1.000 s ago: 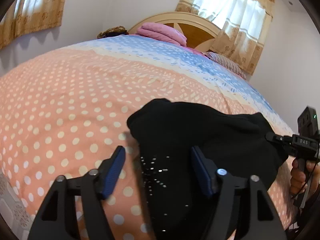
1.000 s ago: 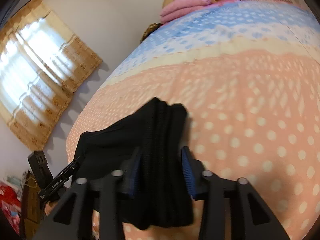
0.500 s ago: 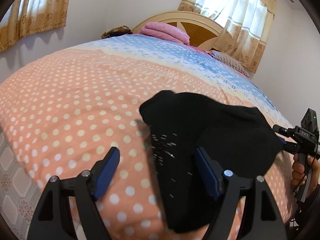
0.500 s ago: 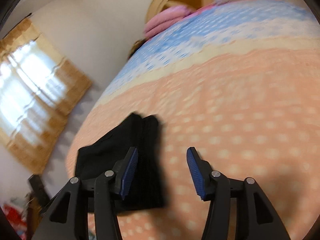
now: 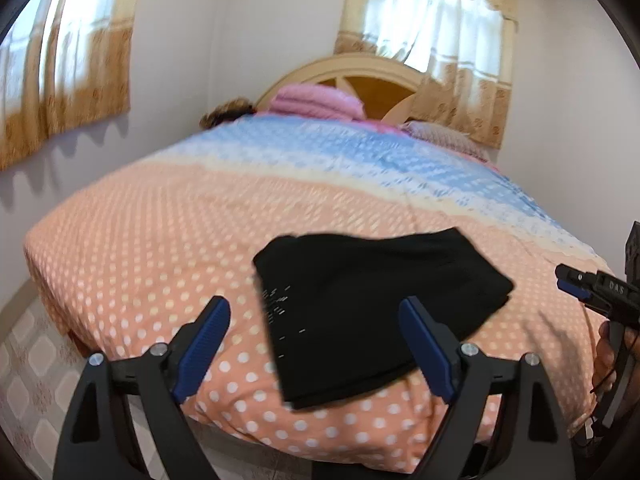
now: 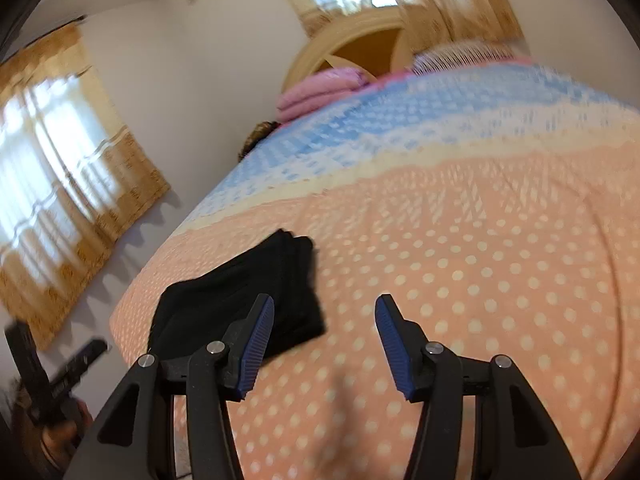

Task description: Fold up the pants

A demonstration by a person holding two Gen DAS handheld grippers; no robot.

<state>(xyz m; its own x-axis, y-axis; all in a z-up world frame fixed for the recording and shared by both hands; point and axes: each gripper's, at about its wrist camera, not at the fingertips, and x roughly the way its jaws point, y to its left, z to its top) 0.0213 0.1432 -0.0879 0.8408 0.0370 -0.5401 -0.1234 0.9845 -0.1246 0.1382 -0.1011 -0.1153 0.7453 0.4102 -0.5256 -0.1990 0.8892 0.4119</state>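
Pants (image 5: 372,312) print, seemingly white, shows left-view only.

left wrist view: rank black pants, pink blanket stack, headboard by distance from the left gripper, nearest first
From the left gripper, jaws opening, nothing between them:
1. Black pants, folded at the bed's near edge, just ahead.
2. Pink blanket stack, at the bed's far end.
3. Headboard, directly behind the stack.

The pants (image 5: 376,312) are matt black cloth, soft and slightly ribbed at one edge. The bedspread (image 5: 168,248) is printed cloth, smooth and matt. The left hand-held gripper (image 5: 316,344) has matt black plastic arms, ridged blue pads and small shiny metal rivets. The headboard (image 5: 360,68) at upper centre looks like glossy painted wood.
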